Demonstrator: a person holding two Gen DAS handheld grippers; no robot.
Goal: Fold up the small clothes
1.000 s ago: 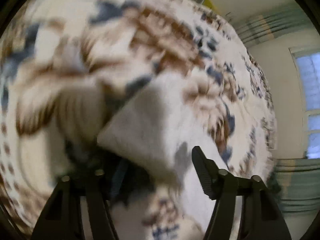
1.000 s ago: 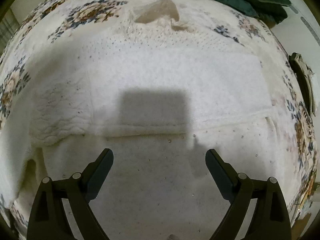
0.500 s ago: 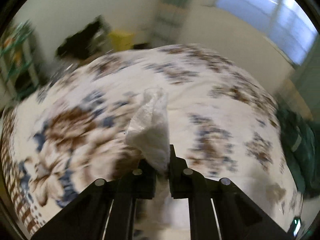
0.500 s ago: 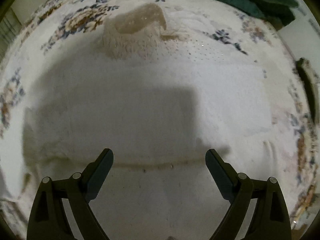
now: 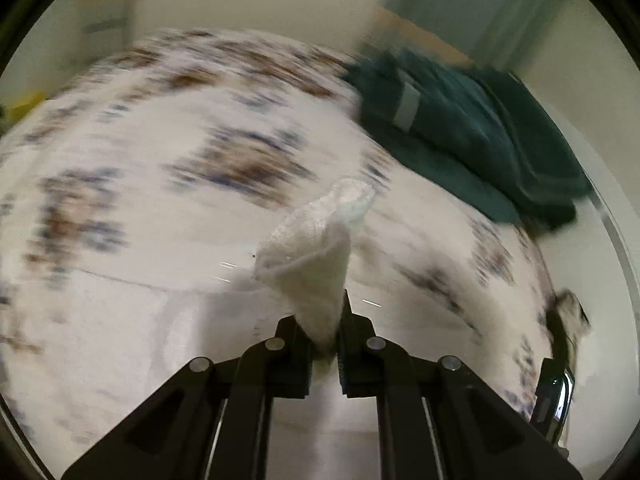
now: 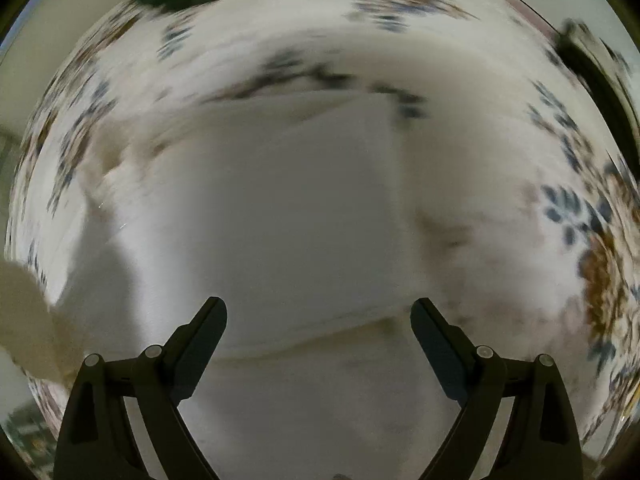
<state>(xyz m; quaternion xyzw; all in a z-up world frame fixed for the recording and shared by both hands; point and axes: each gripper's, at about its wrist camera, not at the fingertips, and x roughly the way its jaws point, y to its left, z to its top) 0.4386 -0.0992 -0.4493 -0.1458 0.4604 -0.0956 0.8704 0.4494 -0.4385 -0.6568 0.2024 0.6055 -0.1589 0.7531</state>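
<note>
**Left gripper pinching garment corner; right gripper spread**

Left gripper [image 5: 325,334] pressed together on a raised corner of the white knit garment [image 5: 316,252]. Right gripper [image 6: 318,320] spread above the garment's flat body [image 6: 280,220]. Floral bedspread [image 5: 120,152] open toward 10 o'clock; green blanket [image 5: 472,128] at 2 o'clock.

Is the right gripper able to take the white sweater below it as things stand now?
Probably yes. The right gripper is open and holds nothing, and the white sweater lies flat directly under it with nothing between.

Floral bedspread [image 5: 168,208]; dark green folded blanket [image 5: 472,136] at far edge.
</note>
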